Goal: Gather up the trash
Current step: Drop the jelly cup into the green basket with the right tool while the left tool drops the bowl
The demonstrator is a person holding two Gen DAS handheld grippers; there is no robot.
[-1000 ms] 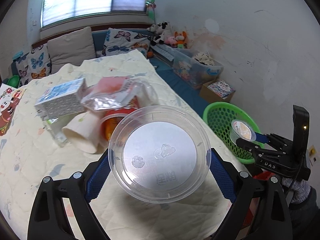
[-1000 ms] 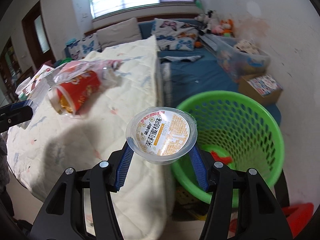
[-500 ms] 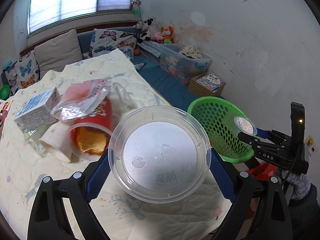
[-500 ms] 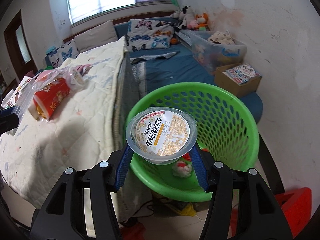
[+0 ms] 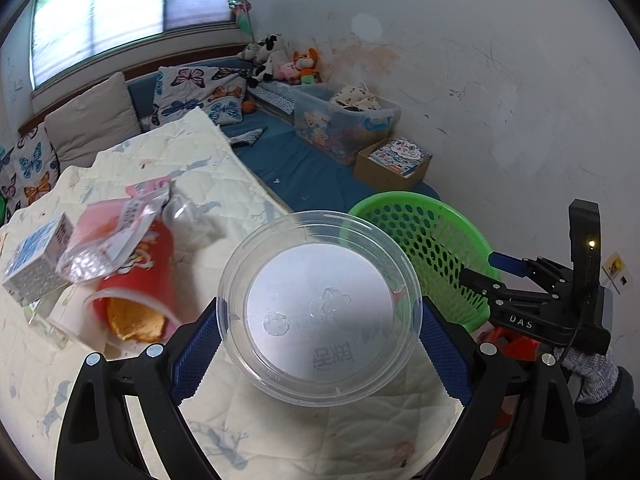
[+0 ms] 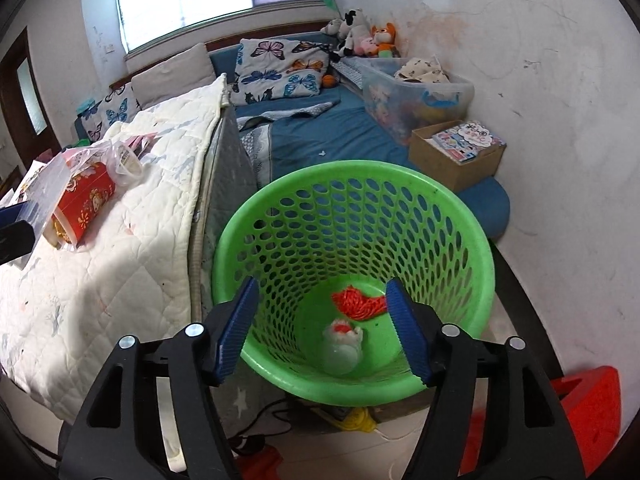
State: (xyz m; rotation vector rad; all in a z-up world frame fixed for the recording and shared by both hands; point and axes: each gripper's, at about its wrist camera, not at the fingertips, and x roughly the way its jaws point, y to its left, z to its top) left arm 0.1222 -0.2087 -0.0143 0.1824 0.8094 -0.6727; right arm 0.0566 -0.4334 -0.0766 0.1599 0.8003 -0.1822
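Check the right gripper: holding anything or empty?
Empty. The right gripper has its jaws opening with nothing between them, directly over the green basket.

The basket (image 6: pixel 352 240) stands just right of the bed (image 6: pixel 120 240); a cup (image 6: pixel 340 354), apparently, lies in it.

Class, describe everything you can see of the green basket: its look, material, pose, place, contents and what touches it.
The green basket looks like moulded plastic, round, with a smooth rim and walls pierced by rows of oval holes. It stands upright on the floor beside the quilt-covered bed, narrowing toward its base. Inside lie a red mesh scrap and a clear cup with a red-and-white lump at its top. The right gripper hangs above its mouth, jaws opening with nothing between them.
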